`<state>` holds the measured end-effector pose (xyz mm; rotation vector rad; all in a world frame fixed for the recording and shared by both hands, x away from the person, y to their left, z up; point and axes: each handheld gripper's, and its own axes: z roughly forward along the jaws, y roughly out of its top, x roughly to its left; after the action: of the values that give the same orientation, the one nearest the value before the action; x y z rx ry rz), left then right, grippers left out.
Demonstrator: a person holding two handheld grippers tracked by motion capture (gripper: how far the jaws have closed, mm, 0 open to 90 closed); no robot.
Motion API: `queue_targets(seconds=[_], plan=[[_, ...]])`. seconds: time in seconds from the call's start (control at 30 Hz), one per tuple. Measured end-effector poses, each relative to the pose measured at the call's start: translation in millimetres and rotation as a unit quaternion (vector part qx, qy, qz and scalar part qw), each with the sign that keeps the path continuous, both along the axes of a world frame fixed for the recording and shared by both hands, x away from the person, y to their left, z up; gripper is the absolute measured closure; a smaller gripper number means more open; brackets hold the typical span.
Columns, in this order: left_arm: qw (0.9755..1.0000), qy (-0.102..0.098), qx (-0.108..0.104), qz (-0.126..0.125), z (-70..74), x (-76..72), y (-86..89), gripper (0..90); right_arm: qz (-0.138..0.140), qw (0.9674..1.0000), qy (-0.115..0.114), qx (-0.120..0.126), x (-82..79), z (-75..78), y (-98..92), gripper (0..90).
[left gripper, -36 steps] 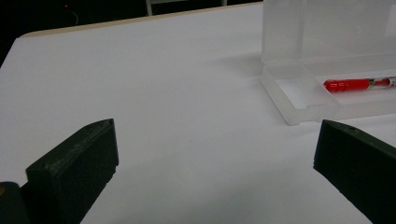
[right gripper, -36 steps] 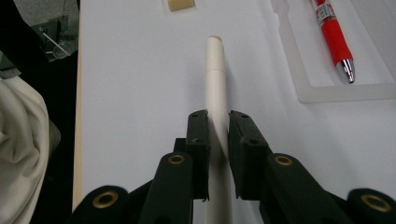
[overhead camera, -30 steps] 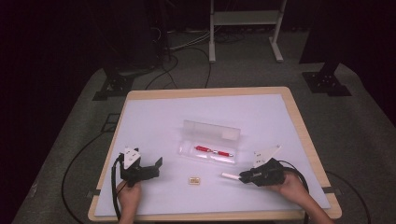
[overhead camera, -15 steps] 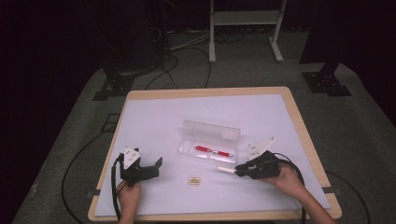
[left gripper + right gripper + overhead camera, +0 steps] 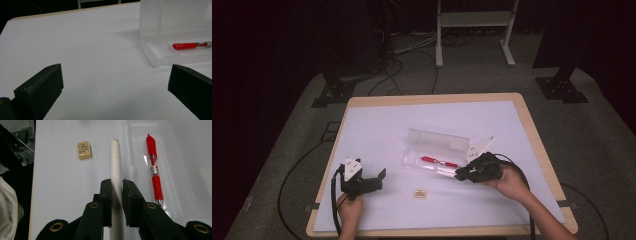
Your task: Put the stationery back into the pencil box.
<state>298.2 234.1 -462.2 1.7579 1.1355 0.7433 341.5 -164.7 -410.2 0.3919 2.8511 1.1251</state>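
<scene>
Between right tongs, clamped: white pen.

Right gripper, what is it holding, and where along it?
The right gripper is shut on a white pen, gripping its barrel partway along; the capped end sticks out ahead.

The left gripper hangs wide open over the white surface, a red pen lying in the clear case beyond.

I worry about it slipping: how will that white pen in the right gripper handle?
The white pen looks smooth and round, so it may roll once released. The right gripper pinches it far back, so its tip might sag. It is probably stiff and light.
</scene>
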Motion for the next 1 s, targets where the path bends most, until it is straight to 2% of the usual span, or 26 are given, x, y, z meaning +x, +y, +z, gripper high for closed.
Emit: queue_targets(seconds=[0.5, 0.93, 1.0], plan=[[1.0, -0.001, 0.0, -0.001, -0.1, 0.3, 0.1, 0.0, -0.002, 0.9999, -0.005, -0.009, 14.6, 10.2, 21.7, 77.9], [1.0, -0.003, -0.004, 0.0, -0.5, 0.6, -0.2, 0.0, -0.002, 0.9998, -0.004, -0.02, 25.4, 17.9, 28.5, 77.9], [1.0, -0.003, -0.004, 0.001, -0.5, 0.4, -0.2, 0.0, -0.005, 0.9999, -0.003, -0.015, 25.8, 18.4, 28.9, 77.9]])
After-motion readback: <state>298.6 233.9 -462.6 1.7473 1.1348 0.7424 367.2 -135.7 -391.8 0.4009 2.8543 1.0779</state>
